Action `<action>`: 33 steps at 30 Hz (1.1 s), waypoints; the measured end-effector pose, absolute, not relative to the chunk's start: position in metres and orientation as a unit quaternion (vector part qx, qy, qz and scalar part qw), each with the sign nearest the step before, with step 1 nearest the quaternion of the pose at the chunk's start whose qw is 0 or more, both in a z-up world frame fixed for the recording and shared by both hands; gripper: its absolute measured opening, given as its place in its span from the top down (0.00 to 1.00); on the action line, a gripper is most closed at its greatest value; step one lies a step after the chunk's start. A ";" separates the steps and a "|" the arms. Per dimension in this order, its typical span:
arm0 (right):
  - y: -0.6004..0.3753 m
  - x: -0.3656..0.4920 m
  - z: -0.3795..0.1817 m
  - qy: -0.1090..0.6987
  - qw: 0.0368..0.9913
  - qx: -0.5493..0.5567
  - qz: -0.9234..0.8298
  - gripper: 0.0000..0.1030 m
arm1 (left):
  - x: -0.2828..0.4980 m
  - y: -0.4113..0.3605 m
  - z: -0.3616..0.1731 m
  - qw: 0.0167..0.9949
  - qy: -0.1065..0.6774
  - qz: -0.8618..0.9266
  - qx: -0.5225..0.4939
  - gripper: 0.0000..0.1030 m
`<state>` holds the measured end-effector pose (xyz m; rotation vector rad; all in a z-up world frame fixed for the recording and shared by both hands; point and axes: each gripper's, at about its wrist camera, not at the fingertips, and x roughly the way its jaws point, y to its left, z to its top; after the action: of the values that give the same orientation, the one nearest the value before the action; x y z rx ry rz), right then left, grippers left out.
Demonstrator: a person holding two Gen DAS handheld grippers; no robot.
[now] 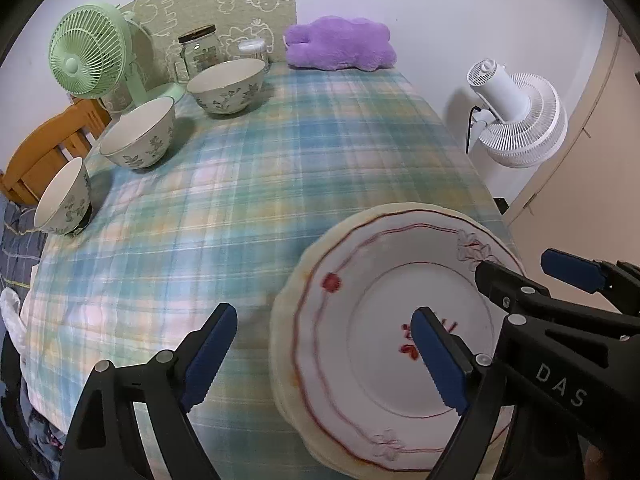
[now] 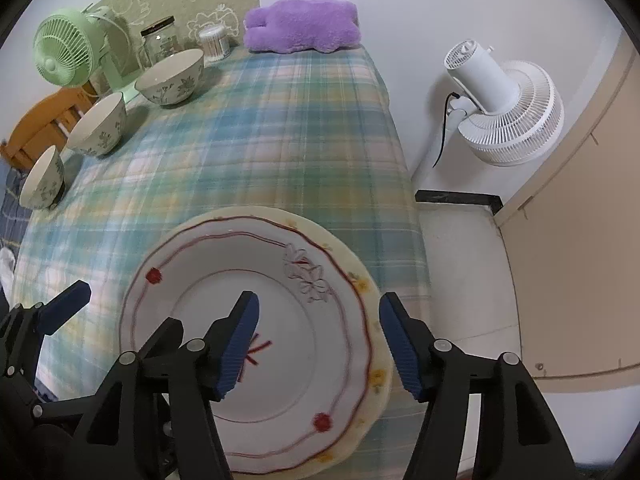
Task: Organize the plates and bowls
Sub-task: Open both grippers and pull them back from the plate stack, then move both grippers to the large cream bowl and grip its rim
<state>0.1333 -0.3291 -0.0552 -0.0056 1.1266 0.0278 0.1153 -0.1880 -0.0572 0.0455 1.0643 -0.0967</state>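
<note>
On the plaid tablecloth (image 1: 280,160) that covers the table you have two plates stacked at the near right edge: one cream plate (image 2: 360,280) with yellow flowers underneath, one white plate (image 1: 384,280) with red line trim on top of it. Count three floral bowls in a row along the far left side: large bowl (image 1: 226,86), middle bowl (image 1: 138,132), small bowl (image 1: 64,198), each upright and apart from the next. Behind them stand one green fan (image 1: 90,52), one glass jar (image 1: 198,50) and one clear tub (image 2: 214,42) of cotton swabs; one purple plush (image 1: 340,42) lies at the far end. One white fan (image 2: 500,108) stands off the table to the right. Your left gripper (image 1: 324,354) stands wide apart, straddling the plates' left rim, pads pressing nothing. Your right gripper (image 2: 320,344) is partly spread across the right rim, also holding nothing.
</note>
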 end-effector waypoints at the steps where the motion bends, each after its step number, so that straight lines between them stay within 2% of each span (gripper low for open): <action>1: -0.326 0.134 -0.055 0.535 0.845 0.001 0.010 0.35 | 0.115 -0.182 -0.057 0.861 0.506 -0.050 0.022 0.13; 26: -0.134 0.128 -0.014 0.467 0.884 0.016 -0.020 0.35 | 0.124 0.007 -0.023 0.887 0.458 -0.045 0.024 0.19; 28: -0.115 0.129 -0.014 0.463 0.886 0.019 -0.021 0.35 | 0.129 0.027 -0.023 0.889 0.457 -0.038 0.020 0.21; 33: -0.067 0.138 -0.012 0.458 0.888 0.024 -0.020 0.35 | 0.139 0.066 -0.023 0.891 0.452 -0.032 0.021 0.31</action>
<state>0.1376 -0.0675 -0.0124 0.0501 0.9526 -0.0426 0.1391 0.0663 -0.0225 0.0435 0.9383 -0.0671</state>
